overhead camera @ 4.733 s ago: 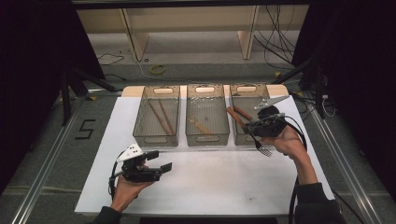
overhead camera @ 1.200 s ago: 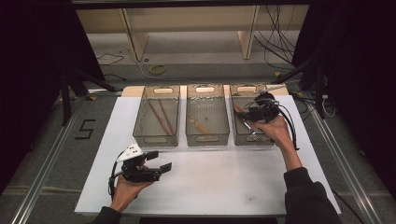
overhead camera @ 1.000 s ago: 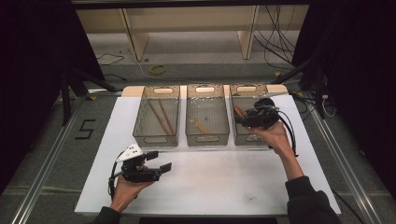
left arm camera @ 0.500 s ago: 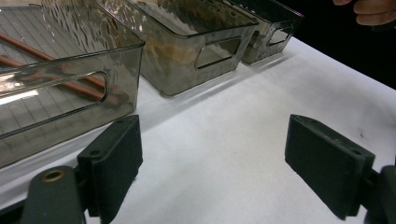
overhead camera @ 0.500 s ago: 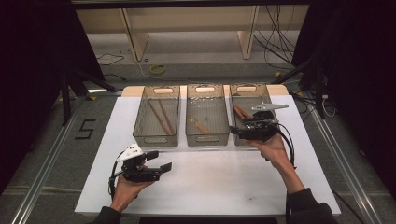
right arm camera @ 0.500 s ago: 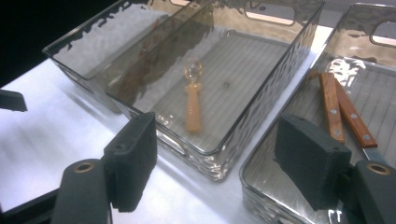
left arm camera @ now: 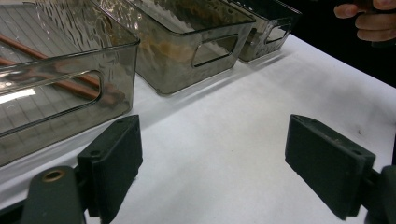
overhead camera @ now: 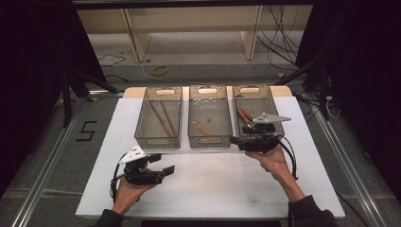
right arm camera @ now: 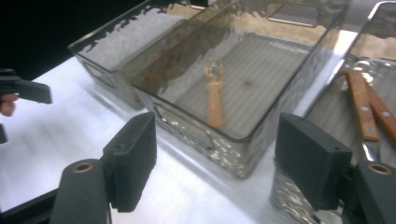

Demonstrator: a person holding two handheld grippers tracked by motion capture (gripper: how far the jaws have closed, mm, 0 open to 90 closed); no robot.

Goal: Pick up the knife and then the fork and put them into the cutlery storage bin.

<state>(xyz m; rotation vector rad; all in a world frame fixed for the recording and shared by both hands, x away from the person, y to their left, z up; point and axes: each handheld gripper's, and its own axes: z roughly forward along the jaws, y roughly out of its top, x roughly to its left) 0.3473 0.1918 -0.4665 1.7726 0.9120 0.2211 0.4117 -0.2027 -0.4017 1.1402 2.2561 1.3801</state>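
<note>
Three smoky clear bins stand in a row on the white table (overhead camera: 213,189). The left bin (overhead camera: 158,140) holds brown chopsticks (overhead camera: 161,118). In the middle bin (overhead camera: 210,141) lies a wooden-handled spoon (overhead camera: 202,126). The right bin (overhead camera: 280,124) holds wooden-handled utensils (overhead camera: 244,116). My right gripper (overhead camera: 235,141) hovers at the right bin's front left corner and points left. It is open, its jaws have just been opening, and nothing is between them. It faces the middle bin (right arm camera: 187,123) and the spoon (right arm camera: 215,105). My left gripper (overhead camera: 161,163) is open and empty, low over the table's front left.
Beyond the left gripper (left arm camera: 215,154) the left bin (left arm camera: 70,88) stands close, then the middle bin (left arm camera: 187,70). The other hand (left arm camera: 369,23) is at the far right. A wooden shelf frame (overhead camera: 189,19) and cables (overhead camera: 283,33) lie past the table.
My right gripper has drawn back from over the right bin toward the person and to the left, a little lower, now at the bin's front corner. The left gripper has stayed put.
</note>
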